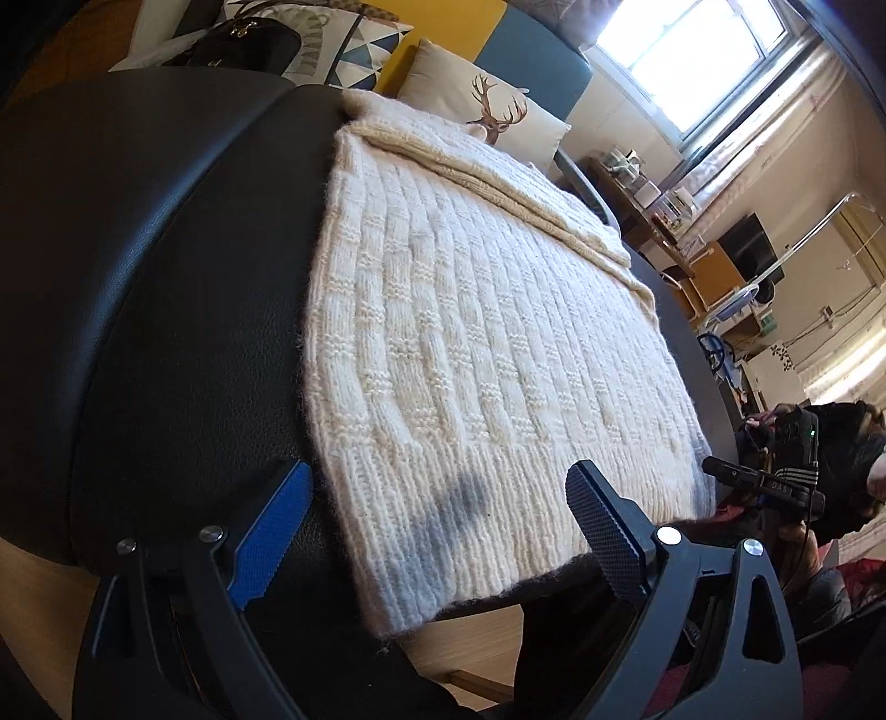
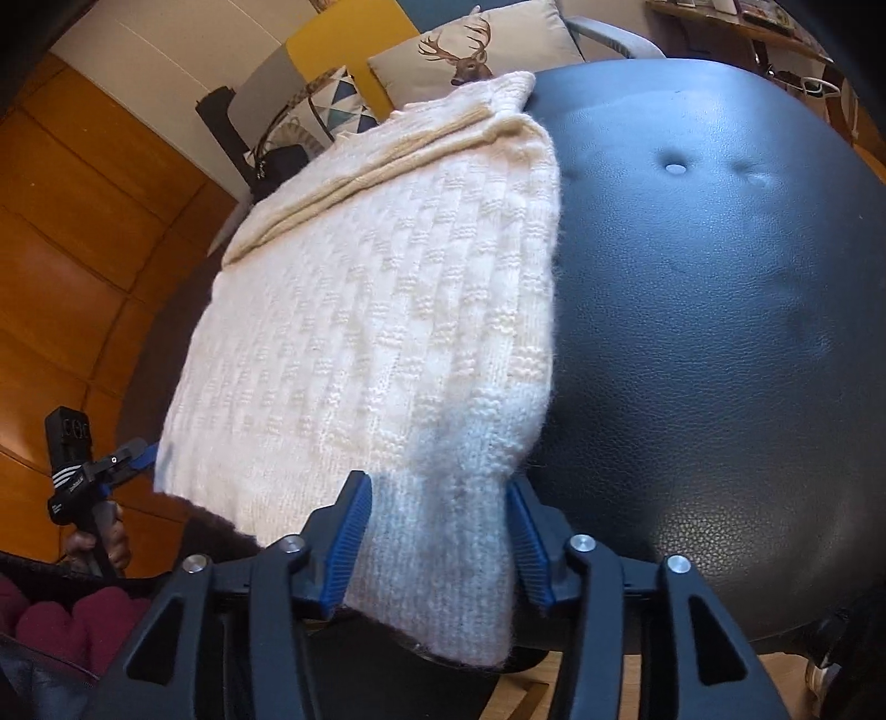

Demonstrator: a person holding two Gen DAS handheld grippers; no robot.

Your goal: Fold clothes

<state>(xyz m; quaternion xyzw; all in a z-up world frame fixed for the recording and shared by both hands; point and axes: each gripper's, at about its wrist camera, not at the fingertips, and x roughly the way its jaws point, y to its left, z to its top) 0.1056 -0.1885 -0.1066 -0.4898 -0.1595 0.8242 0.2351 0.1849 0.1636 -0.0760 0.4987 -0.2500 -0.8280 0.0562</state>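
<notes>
A cream knitted sweater (image 1: 470,343) lies spread flat on a black leather seat (image 1: 166,310), its ribbed hem hanging over the near edge. My left gripper (image 1: 437,515) is open, its fingers straddling the hem's left part just above the knit. My right gripper (image 2: 437,498) is open, its blue pads (image 2: 354,520) on either side of the hem's right corner, with the knit between them. The sweater (image 2: 376,321) fills the left half of the right wrist view. The left gripper (image 2: 127,457) shows there at the hem's far left corner, and the right gripper (image 1: 764,482) shows at the right in the left wrist view.
A deer-print cushion (image 1: 487,105) and patterned pillows (image 1: 343,44) sit behind the seat. A black bag (image 1: 243,44) lies at the back left. The bare leather seat (image 2: 720,310) stretches right of the sweater. Wooden floor (image 2: 72,221) lies to the left. Shelves and a desk (image 1: 692,232) stand right.
</notes>
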